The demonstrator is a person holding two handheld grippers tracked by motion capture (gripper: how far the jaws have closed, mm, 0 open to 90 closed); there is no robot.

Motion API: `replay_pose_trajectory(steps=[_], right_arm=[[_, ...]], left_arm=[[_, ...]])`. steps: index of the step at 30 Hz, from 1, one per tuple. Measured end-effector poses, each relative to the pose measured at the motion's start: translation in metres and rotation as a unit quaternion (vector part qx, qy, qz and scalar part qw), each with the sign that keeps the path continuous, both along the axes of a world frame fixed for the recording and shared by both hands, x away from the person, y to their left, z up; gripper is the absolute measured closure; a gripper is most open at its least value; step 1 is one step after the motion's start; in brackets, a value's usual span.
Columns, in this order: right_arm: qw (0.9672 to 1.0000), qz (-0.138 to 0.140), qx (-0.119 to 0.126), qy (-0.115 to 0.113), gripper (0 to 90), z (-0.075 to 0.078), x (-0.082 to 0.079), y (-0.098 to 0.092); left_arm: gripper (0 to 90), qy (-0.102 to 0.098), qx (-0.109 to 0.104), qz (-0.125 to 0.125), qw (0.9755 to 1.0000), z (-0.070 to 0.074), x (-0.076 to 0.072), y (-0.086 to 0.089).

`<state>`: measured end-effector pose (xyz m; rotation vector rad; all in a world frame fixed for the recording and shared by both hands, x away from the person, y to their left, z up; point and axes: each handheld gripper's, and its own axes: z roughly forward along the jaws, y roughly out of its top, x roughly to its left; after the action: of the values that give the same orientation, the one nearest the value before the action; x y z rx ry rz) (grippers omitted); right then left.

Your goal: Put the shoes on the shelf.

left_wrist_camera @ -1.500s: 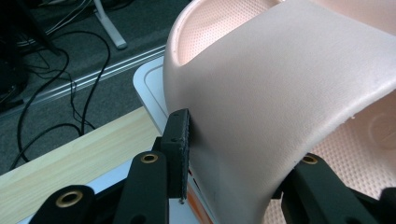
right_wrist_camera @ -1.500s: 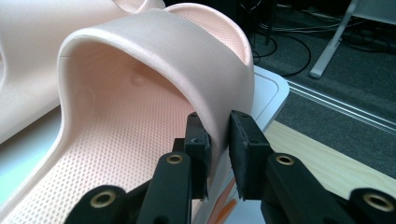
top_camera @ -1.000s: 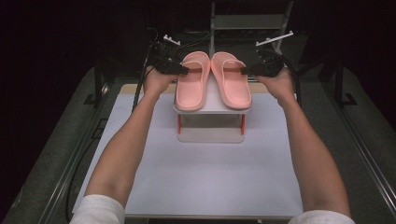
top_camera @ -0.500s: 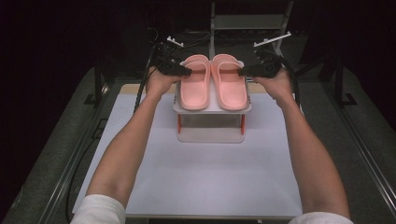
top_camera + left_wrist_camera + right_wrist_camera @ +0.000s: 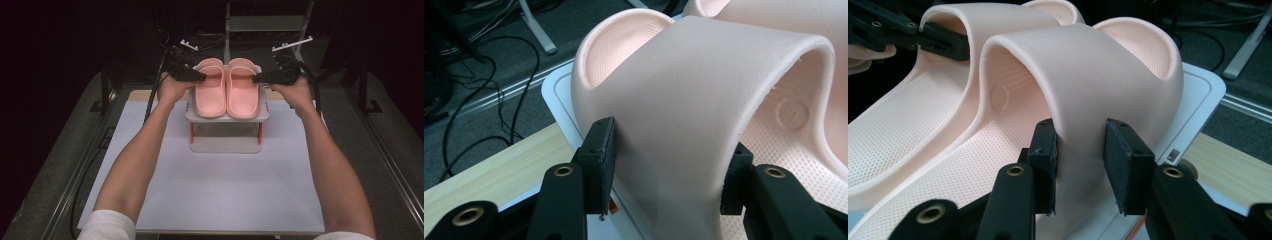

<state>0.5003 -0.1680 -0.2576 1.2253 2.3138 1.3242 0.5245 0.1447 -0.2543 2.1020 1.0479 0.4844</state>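
Two pink slippers lie side by side, toes pointing away, on top of a small white stand (image 5: pixel 227 144) with red legs. My left gripper (image 5: pixel 199 77) is shut across the strap of the left slipper (image 5: pixel 210 92) from its outer side. In the left gripper view, the gripper (image 5: pixel 667 150) has its pads on both edges of that strap (image 5: pixel 704 95). My right gripper (image 5: pixel 257 78) is shut on the outer side of the right slipper (image 5: pixel 242 92). The right gripper view shows the gripper (image 5: pixel 1080 137) pinching the strap (image 5: pixel 1083 70) where it meets the sole.
The stand sits at the far end of a pale table mat (image 5: pixel 225 190), over a wooden table edge (image 5: pixel 489 175). Cables (image 5: pixel 484 65) and a metal frame leg (image 5: pixel 536 27) lie on the dark floor beyond. Both forearms reach in from the near side.
The slippers were splayed slightly apart and now lie straight and parallel on the stand. Both grippers have shifted a little inward with them.
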Motion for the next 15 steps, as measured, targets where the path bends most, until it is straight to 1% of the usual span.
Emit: replay_pose_trajectory(steps=[4, 6, 7, 10, 12, 14, 15], right_arm=[[0.9998, -0.002, 0.018, 0.001, 65.8, -0.0039, -0.0018, -0.0043], [0.9998, 0.000, 0.022, -0.002, 65.4, -0.0050, -0.0013, -0.0053], [0.9998, -0.001, 0.019, -0.002, 65.1, -0.0046, -0.0012, -0.0050], [0.9998, -0.002, 0.016, -0.006, 64.1, -0.0046, -0.0012, -0.0054], [0.9997, -0.001, 0.024, -0.004, 63.7, -0.0053, -0.0018, -0.0069], [0.9994, 0.001, 0.033, -0.007, 63.2, -0.0049, -0.0036, -0.0080], [0.9993, 0.002, 0.034, -0.013, 62.6, -0.0045, -0.0046, -0.0080]], left_arm=[[51.8, 0.000, -0.003, -0.001, 1.0000, -0.0010, -0.0003, 0.0007], [51.6, 0.002, -0.007, -0.002, 1.0000, -0.0014, 0.0003, 0.0017], [51.2, 0.002, -0.009, -0.002, 1.0000, -0.0014, 0.0004, 0.0022], [47.5, -0.005, -0.025, -0.004, 0.9997, -0.0032, -0.0012, 0.0037], [46.3, -0.008, -0.024, -0.004, 0.9997, -0.0035, -0.0026, 0.0052], [44.9, -0.009, -0.026, -0.003, 0.9996, -0.0025, -0.0039, 0.0071], [44.2, -0.011, -0.027, -0.004, 0.9996, -0.0012, -0.0049, 0.0081]])
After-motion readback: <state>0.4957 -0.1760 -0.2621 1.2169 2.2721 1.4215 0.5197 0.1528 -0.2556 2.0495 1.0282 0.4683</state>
